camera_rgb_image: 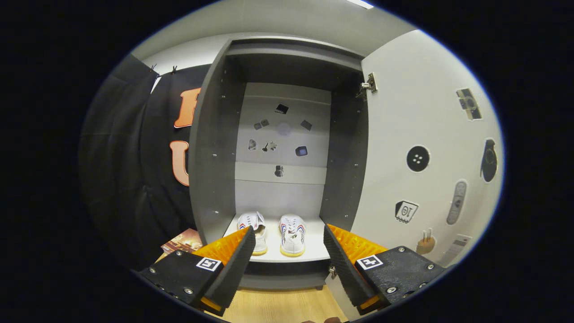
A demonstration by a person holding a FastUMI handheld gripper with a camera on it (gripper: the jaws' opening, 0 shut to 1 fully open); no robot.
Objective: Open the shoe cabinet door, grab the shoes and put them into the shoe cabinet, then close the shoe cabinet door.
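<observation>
My gripper (289, 251) hangs with jaws wide apart, nothing between them, in front of the tall dark-grey shoe cabinet (215, 148). The pair of white low sneakers with yellowish soles (273, 233) sits side by side on the pale bottom shelf (314, 244), just beyond my fingers, toes toward me. The flat white cabinet door with stickers (412, 134) stands swung open on the right, hinge (368, 85) at its top near corner. Judging by this, shoes are in and only closing is left. Risks: my right finger (341, 264) sits close to the door's lower edge, so it could snag; pushing near the hinge would give little swing; a fast shove could slam the door or bounce it back open.
</observation>
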